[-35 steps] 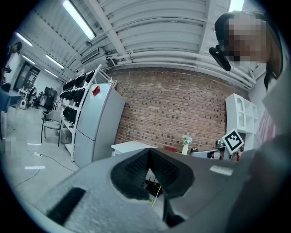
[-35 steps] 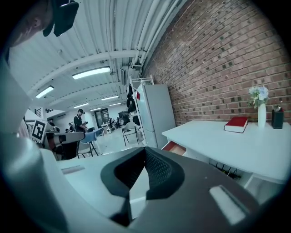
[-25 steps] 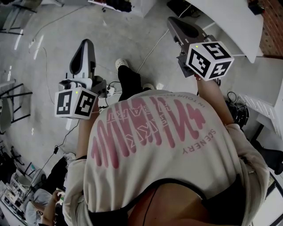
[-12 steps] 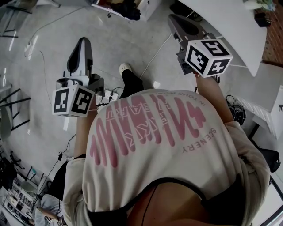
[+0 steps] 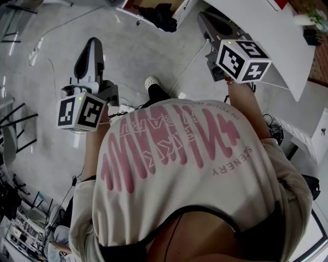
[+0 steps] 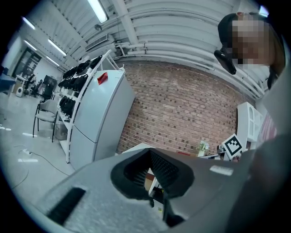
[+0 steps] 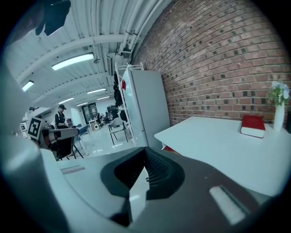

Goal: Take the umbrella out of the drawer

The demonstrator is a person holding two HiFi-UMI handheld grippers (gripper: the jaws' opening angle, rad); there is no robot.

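Observation:
At the top edge of the head view an open drawer (image 5: 134,7) holds a dark bundle (image 5: 162,17); I cannot tell whether it is the umbrella. My left gripper (image 5: 93,44) hangs over the bare floor, left of and short of the drawer, jaws together and empty. My right gripper (image 5: 206,18) is beside the white table's edge, right of the drawer, also shut and empty. In the left gripper view the left gripper (image 6: 154,200) points towards a wooden drawer opening seen through its slit. In the right gripper view the right gripper (image 7: 130,200) points along the table.
A white table (image 5: 266,30) carries a red book (image 7: 253,125) and a vase of flowers (image 7: 278,105). A tall white fridge (image 6: 97,118) stands against the brick wall. Cables (image 5: 51,66) trail over the concrete floor. The person's shoe (image 5: 151,82) is ahead.
The person has walked forward, carrying both grippers along. The open drawer with the dark bundle has come further into view at the top. Both grippers stay shut.

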